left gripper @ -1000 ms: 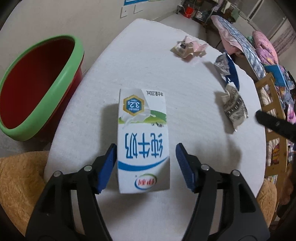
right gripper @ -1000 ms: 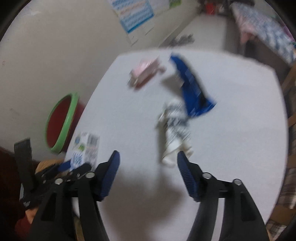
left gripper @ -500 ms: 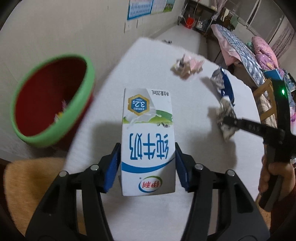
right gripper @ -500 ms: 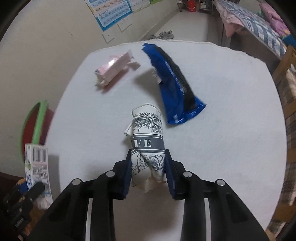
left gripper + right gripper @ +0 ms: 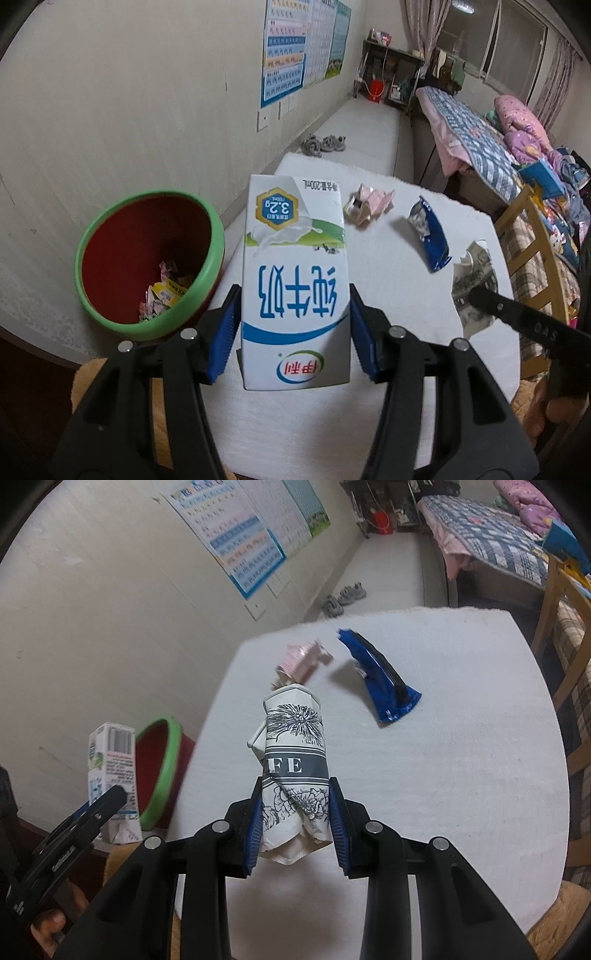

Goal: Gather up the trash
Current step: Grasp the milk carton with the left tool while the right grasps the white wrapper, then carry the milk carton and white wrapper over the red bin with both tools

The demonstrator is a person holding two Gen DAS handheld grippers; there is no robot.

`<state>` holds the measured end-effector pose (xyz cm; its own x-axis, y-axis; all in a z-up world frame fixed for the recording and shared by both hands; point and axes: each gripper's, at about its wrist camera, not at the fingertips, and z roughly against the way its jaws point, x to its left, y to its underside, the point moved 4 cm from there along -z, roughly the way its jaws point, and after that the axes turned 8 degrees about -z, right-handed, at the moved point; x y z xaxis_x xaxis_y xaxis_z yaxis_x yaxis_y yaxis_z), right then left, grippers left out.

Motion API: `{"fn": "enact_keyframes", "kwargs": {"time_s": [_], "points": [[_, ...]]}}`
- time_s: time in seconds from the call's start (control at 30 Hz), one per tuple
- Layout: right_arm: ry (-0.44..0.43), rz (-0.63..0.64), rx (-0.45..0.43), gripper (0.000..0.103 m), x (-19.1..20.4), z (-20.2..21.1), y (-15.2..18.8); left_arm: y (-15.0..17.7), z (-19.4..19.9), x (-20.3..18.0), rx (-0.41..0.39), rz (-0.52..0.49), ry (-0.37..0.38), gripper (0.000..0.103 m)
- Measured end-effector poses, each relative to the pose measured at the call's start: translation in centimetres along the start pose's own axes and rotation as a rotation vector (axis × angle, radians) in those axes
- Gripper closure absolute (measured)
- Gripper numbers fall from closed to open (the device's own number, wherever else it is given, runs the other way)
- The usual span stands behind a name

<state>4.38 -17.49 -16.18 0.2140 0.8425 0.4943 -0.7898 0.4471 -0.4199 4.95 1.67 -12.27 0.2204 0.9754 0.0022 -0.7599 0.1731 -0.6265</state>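
**Both Tongs Clamped on Trash Above the White Table**

The left gripper (image 5: 294, 332) was clenched on a milk carton (image 5: 293, 280), its blue pads pressed against the carton's two long sides. The carton hung printed-side up and upside down to the camera, its far end reaching toward twelve o'clock over the edge of the white table (image 5: 388, 295). At about nine o'clock from the carton stood the red bin with a green rim (image 5: 147, 262), off the table's side, with a few wrappers lying in its bottom.

The right gripper (image 5: 295, 823) was clamped on a crumpled paper cup (image 5: 295, 764), white with black flower prints and a grey band. The pads squeezed its lower, crushed part, and the cup pointed toward twelve o'clock, lifted off the table top.

Two pieces lay loose on the table. A blue snack wrapper (image 5: 380, 683) rested at about one o'clock from the cup, well apart from it. A pink crumpled packet (image 5: 301, 659) lay at twelve o'clock, just past the cup's far rim in that view; whether they touched could not be told.

In the right wrist view the left gripper and its carton showed at eight o'clock, near the bin.
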Motion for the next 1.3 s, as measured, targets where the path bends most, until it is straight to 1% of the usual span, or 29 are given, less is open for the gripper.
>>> {"fn": "enact_keyframes", "kwargs": {"time_s": [0.2, 0.3, 0.47, 0.8, 1.03, 1.3], "points": [[-0.021, 0.051, -0.035, 0.071, 2.7, 1.7, 0.7, -0.6, 1.0, 1.0, -0.03, 0.01, -0.028, 0.05], [-0.013, 0.085, -0.044, 0.071, 3.8, 1.9, 1.1, -0.5, 1.1, 1.4, -0.037, 0.014, -0.04, 0.05], [-0.011, 0.095, -0.02, 0.071, 4.5, 1.1, 1.8, -0.1, 0.9, 2.2, -0.024, 0.023, -0.046, 0.05], [-0.003, 0.132, -0.055, 0.071, 6.0, 2.0, 1.5, 0.2, 0.9, 3.2, -0.027, 0.038, -0.052, 0.05], [-0.011, 0.16, -0.053, 0.071, 7.1, 2.0, 1.8, 0.6, 1.1, 3.6, -0.035, 0.039, -0.071, 0.05], [-0.012, 0.199, -0.045, 0.071, 8.7, 1.5, 2.2, 1.0, 1.4, 5.1, -0.043, 0.06, -0.095, 0.05]]}}
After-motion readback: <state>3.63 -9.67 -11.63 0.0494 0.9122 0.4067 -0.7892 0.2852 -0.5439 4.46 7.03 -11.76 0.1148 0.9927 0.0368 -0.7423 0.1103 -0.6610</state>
